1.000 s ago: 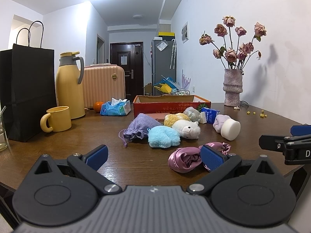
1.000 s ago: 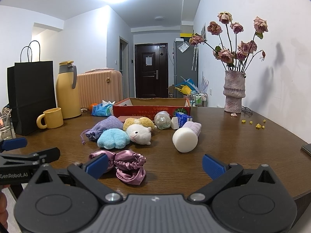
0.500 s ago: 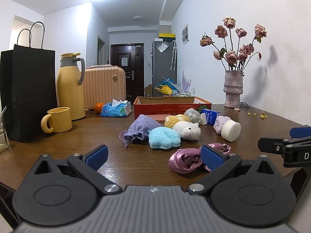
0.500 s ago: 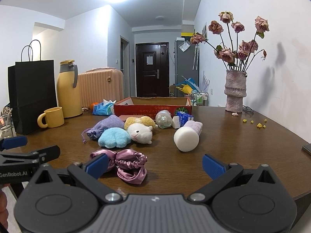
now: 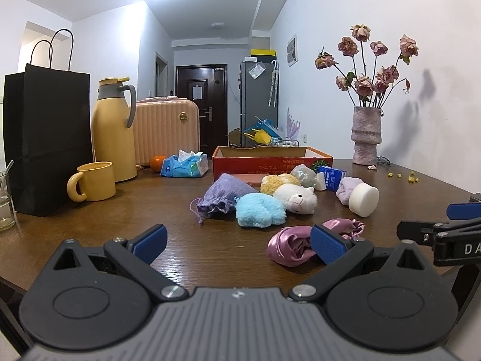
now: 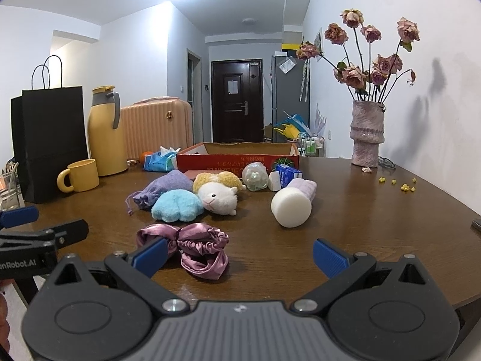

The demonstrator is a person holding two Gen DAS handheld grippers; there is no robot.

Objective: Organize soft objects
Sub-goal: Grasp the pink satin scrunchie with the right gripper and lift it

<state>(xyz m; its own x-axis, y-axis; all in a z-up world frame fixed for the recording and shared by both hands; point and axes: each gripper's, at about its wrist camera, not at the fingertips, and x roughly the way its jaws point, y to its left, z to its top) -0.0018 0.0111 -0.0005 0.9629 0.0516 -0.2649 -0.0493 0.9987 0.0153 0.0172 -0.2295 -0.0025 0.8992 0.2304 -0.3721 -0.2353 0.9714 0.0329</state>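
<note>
Soft objects lie mid-table: a pink satin scrunchie bundle [image 6: 192, 246] [image 5: 296, 245] nearest, a blue plush [image 6: 177, 206] [image 5: 260, 210], a white-and-yellow sheep toy [image 6: 218, 194] [image 5: 294, 195], a purple drawstring pouch [image 6: 163, 188] [image 5: 224, 194] and a white foam roll in lilac cloth [image 6: 293, 206] [image 5: 359, 197]. An open red cardboard box [image 6: 237, 158] [image 5: 270, 159] stands behind them. My left gripper [image 5: 237, 240] and right gripper [image 6: 239, 254] are both open and empty, low over the front edge, short of the scrunchies.
A black paper bag [image 5: 45, 138], yellow thermos [image 5: 112, 132], yellow mug [image 5: 93, 185], tissue pack [image 5: 185, 167] and orange stand at the left. A vase of dried roses [image 6: 366, 132] stands back right. A glass [image 5: 6, 198] sits at far left.
Both grippers have risen and edged slightly forward; the view of the table shifts a little. Nothing on the table has moved.
</note>
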